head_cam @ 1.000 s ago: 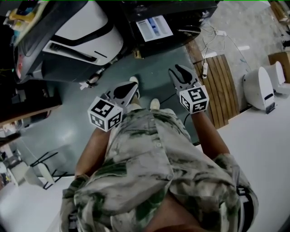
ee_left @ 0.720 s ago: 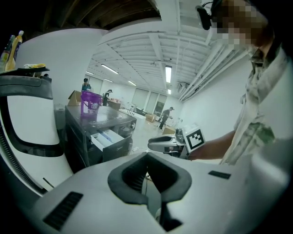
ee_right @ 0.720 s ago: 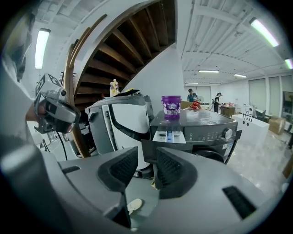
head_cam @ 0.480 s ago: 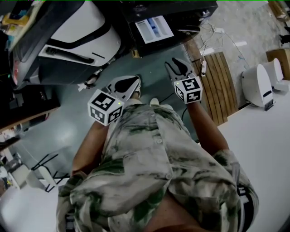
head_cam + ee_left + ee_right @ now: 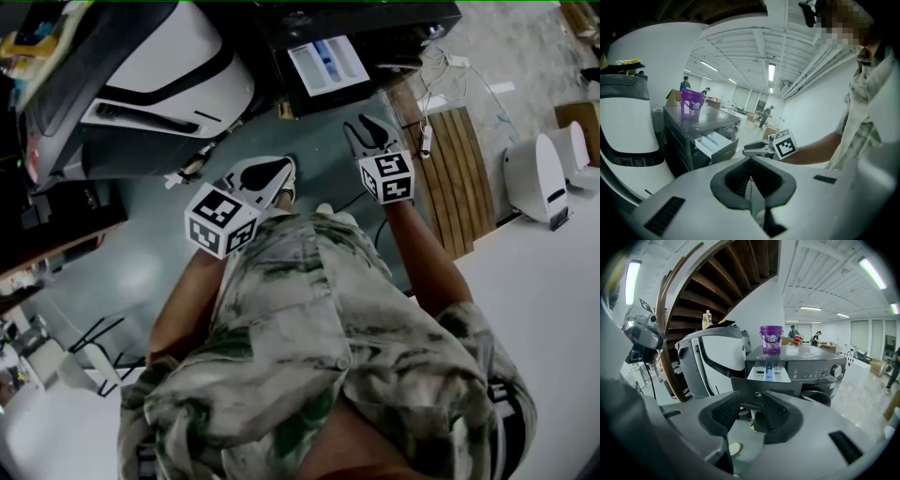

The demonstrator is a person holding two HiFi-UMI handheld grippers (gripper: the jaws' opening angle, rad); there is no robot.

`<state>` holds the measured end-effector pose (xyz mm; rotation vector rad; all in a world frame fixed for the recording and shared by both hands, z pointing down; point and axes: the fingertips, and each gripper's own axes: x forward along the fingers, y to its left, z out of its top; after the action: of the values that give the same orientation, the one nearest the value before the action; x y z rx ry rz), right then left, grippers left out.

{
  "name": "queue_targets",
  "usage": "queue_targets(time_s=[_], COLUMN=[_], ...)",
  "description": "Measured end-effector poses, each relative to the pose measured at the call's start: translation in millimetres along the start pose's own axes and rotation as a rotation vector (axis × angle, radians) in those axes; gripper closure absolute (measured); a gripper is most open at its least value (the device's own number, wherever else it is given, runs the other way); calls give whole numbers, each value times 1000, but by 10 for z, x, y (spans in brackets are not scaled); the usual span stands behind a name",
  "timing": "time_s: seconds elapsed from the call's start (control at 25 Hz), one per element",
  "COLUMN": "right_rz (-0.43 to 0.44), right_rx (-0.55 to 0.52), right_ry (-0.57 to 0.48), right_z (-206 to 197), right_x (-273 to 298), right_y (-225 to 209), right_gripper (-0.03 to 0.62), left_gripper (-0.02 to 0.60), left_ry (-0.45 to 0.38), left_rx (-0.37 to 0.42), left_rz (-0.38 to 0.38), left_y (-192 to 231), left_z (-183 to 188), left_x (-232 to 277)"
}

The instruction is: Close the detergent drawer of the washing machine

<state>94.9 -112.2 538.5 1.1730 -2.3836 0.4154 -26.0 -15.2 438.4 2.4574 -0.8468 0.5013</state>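
Observation:
The dark washing machine [image 5: 394, 28] stands ahead with its detergent drawer [image 5: 328, 64] pulled out, white inside with a blue compartment. In the right gripper view the drawer [image 5: 771, 373] is straight ahead, its dark front panel [image 5: 787, 391] just beyond the jaws. My right gripper [image 5: 372, 131] [image 5: 744, 413] is open, short of the drawer. Its jaws have just been opening, with nothing between them. My left gripper [image 5: 265, 172] [image 5: 751, 178] is shut and empty, lower and further left. From the left gripper view the drawer [image 5: 712, 143] and the right gripper [image 5: 757, 149] show side-on.
A purple bucket [image 5: 771, 339] sits on the washer top. A large white and black appliance [image 5: 178, 75] stands left of the washer. Wooden slats [image 5: 459, 178], cables [image 5: 441, 75] and a white device [image 5: 536, 178] lie to the right. People stand far off.
Both grippers have moved forward toward the washing machine. The right one has come closer to the open drawer. The left has followed a little.

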Motion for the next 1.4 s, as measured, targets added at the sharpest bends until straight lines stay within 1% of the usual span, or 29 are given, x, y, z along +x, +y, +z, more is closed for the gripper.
queue_targets(time_s=[0.36, 0.64, 0.92, 1.4], right_rz=[-27, -44, -65, -110], right_rx=[20, 43, 64, 91], right_ry=[17, 38, 45, 52], right_z=[-4, -37, -10, -13], right_x=[344, 565, 722, 876], right_y=[-146, -236, -302, -362], right_gripper=[430, 400, 385, 382], left_gripper=[558, 558, 558, 558], left_ry=[3, 12, 23, 46], left_rx=[-23, -30, -28, -27], left_rz=[3, 3, -6, -15], left_y=[214, 379, 507, 671], left_z=[25, 49, 105, 149], left_x=[2, 15, 75, 158])
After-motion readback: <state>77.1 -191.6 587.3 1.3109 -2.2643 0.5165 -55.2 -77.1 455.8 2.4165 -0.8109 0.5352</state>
